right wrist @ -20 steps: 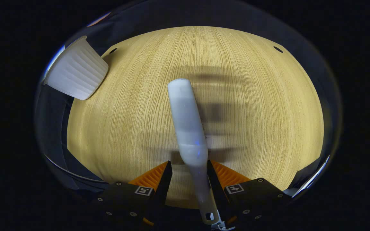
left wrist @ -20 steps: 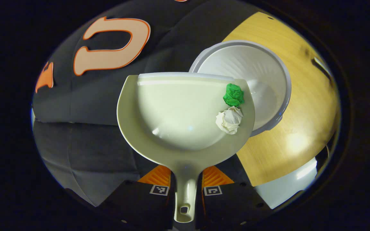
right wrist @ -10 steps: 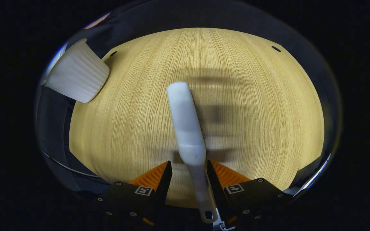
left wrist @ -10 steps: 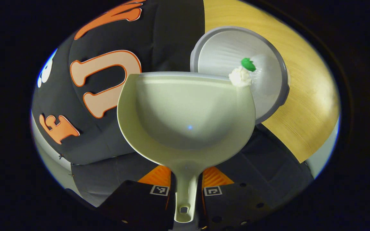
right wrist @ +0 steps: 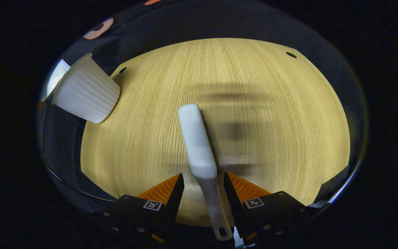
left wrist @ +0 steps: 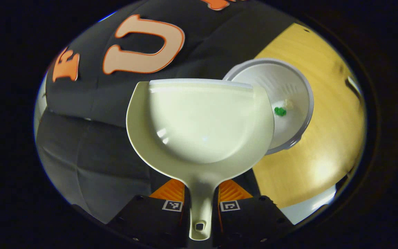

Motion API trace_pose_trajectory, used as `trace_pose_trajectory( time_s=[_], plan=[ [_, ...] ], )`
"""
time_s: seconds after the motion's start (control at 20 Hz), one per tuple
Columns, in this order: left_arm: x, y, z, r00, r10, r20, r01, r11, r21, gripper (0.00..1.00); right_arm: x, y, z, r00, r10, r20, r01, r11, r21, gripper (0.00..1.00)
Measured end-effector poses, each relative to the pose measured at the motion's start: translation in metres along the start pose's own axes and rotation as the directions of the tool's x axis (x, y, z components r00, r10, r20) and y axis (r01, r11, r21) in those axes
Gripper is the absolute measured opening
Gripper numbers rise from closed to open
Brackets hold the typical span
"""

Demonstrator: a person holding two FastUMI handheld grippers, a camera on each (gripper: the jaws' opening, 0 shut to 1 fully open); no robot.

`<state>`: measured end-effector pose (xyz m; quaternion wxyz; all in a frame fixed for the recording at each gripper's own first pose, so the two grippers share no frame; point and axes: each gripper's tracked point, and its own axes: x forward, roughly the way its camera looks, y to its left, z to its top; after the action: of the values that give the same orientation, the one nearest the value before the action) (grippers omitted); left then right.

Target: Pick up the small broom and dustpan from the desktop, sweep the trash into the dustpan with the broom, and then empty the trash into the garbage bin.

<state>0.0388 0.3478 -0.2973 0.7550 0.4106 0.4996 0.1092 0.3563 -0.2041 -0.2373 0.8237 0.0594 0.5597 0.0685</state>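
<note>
Fingers of the left gripper [left wrist: 200, 204] are clamping the stem of the dustpan [left wrist: 199, 121] from both sides, and the pan, now bare inside, is hanging out ahead of them. Just beyond its lip and off to the gripper's right, the garbage bin [left wrist: 301, 83] is sitting on the wooden desktop [left wrist: 327, 145], holding a green wad [left wrist: 280, 111] and a white wad [left wrist: 288, 103] on its floor. Emptying looks done, so the sensible course is levelling the pan and drawing it straight back, keeping its lip clear of the bin's rim so the light bin is not tipping.

Fingers of the right gripper [right wrist: 204, 193] are gripping the handle of the small broom [right wrist: 197, 138], which is pointing forward above the desktop [right wrist: 271, 138], well apart from the bin [right wrist: 86, 93] standing far off to that gripper's left.
</note>
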Motion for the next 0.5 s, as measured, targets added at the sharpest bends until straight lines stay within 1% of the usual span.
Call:
trace_pose_trajectory(
  time_s=[0.05,0.15,0.2,0.3,0.4,0.5],
  plan=[
    [-0.001,-0.013,0.002,1.0,-0.024,0.019,0.025,0.998,-0.064,0.25,-0.002,0.0,0.003,1.0,0.004,0.014,-0.004,1.0,-0.001,0.74],
    [0.002,-0.033,0.018,0.996,-0.066,0.06,0.074,0.986,-0.147,0.25,-0.005,0.001,0.009,0.999,0.011,0.041,-0.011,1.0,-0.004,0.78],
    [-0.006,-0.031,0.011,0.993,-0.088,0.079,0.1,0.979,-0.175,0.25,-0.007,0.001,0.012,0.998,0.013,0.053,-0.013,1.0,-0.005,0.8],
    [-0.007,-0.054,0.029,0.983,-0.132,0.128,0.158,0.962,-0.225,0.25,-0.012,-0.001,0.018,0.997,0.018,0.081,-0.018,1.0,-0.001,0.86],
    [-0.013,-0.076,0.044,0.966,-0.183,0.181,0.227,0.938,-0.261,0.25,-0.017,-0.006,0.022,0.995,0.019,0.098,-0.02,1.0,0.002,0.89],
    [-0.021,-0.097,0.059,0.941,-0.249,0.231,0.311,0.906,-0.288,0.25,-0.024,-0.012,0.025,0.993,0.016,0.118,-0.016,1.0,0.004,0.92]
  ],
)
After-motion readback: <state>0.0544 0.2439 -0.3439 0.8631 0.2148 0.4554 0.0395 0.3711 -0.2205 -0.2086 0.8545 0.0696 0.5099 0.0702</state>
